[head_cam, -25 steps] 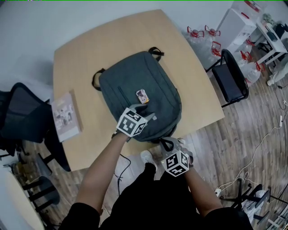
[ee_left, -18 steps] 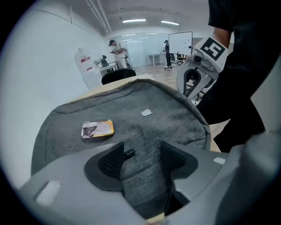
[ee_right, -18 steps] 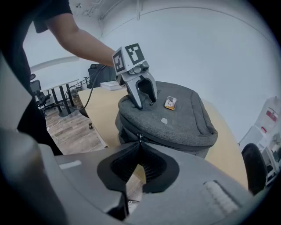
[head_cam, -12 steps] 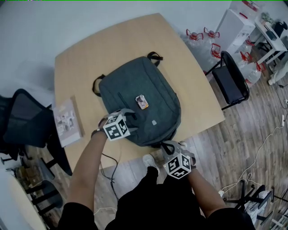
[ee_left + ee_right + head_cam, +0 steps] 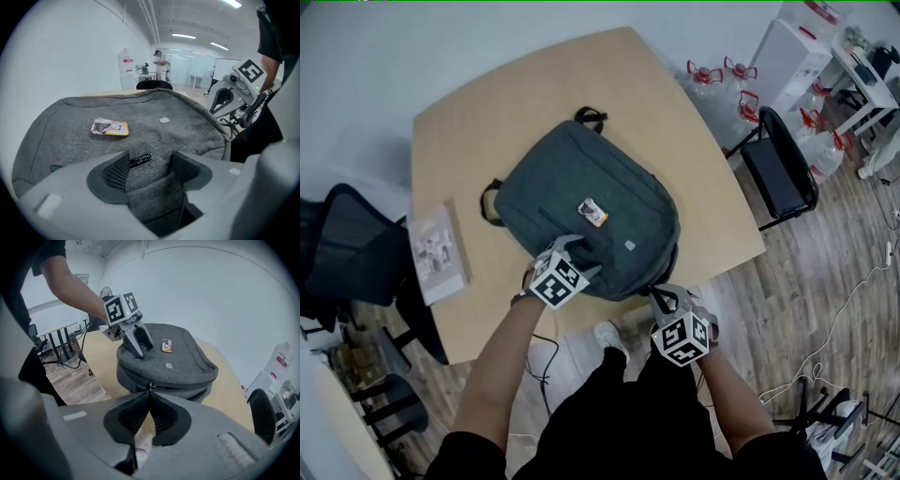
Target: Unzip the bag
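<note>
Bag [image 5: 581,216] lies flat mid-table [image 5: 487,103]. The left gripper [image 5: 579,251] rests on its top toward 6 o'clock, jaws just opened wide and gripping nothing, a small black zip tab [image 5: 139,160] between them. At the bag's 5 o'clock rim, the right gripper [image 5: 664,298] is pinched shut on the zipper pull [image 5: 150,387].

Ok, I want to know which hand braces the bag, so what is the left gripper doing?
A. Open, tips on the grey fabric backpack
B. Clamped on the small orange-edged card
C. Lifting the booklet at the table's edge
A: the left gripper has its jaws apart, having just been opening, with its tips on the grey fabric backpack and only cloth between them. The small orange-edged card lies untouched beyond.
</note>
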{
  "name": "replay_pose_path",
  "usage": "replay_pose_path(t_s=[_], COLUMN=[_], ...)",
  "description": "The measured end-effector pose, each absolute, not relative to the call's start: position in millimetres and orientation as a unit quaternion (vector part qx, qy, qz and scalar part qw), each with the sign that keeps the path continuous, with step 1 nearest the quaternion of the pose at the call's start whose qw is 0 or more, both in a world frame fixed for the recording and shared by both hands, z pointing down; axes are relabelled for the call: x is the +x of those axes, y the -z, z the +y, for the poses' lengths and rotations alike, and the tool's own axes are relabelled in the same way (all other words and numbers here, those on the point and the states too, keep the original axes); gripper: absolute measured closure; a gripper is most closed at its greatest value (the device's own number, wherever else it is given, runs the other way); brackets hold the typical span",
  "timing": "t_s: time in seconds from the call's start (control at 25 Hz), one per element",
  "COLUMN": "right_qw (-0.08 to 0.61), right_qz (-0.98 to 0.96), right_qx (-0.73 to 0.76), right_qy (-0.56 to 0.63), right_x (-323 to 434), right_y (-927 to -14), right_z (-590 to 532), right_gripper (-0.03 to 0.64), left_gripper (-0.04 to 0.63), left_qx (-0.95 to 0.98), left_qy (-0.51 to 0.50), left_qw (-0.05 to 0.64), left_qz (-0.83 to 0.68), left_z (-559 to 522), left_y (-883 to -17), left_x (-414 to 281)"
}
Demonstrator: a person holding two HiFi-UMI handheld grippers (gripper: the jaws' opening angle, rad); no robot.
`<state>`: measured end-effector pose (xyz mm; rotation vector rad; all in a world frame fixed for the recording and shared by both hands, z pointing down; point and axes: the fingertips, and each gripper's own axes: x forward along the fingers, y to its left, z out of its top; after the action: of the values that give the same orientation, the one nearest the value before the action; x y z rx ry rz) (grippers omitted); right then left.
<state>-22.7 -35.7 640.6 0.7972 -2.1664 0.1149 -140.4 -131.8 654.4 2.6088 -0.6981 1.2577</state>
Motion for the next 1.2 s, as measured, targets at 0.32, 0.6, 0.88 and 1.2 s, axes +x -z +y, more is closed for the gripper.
replay_pose_path(t_s=[0.32, 0.6, 0.88, 1.2], right_qw=[0.419, 0.422, 0.419, 0.398], right_qz=[-0.85, -0.847, -0.855, -0.868], right_qx=[0.319, 0.321, 0.302, 0.29], right_qy=[-0.032, -0.038, -0.04, -0.064], right_x=[-24.6, -34.5, -63.3, -109.9], right_y=[-640.4, -647.9, -655.7, -661.8], right_z=[-24.3, -15.5, -7.0, 1.2], right_gripper=[0.604, 0.601, 0.6, 0.598], left_gripper=[0.299, 0.305, 0.311, 0.314], left_qx=[0.859, 0.838, 0.832, 0.829], left_qy=[-0.396, -0.397, -0.389, -0.381], left_qw=[0.116, 0.147, 0.163, 0.179], left_qz=[-0.303, -0.345, -0.361, -0.368], left_z=[-135.4, -136.8, -138.9, -140.1], left_y=[-640.4, -647.8, -645.2, -644.1], left_x=[-118.7, -112.0, -107.8, -107.6])
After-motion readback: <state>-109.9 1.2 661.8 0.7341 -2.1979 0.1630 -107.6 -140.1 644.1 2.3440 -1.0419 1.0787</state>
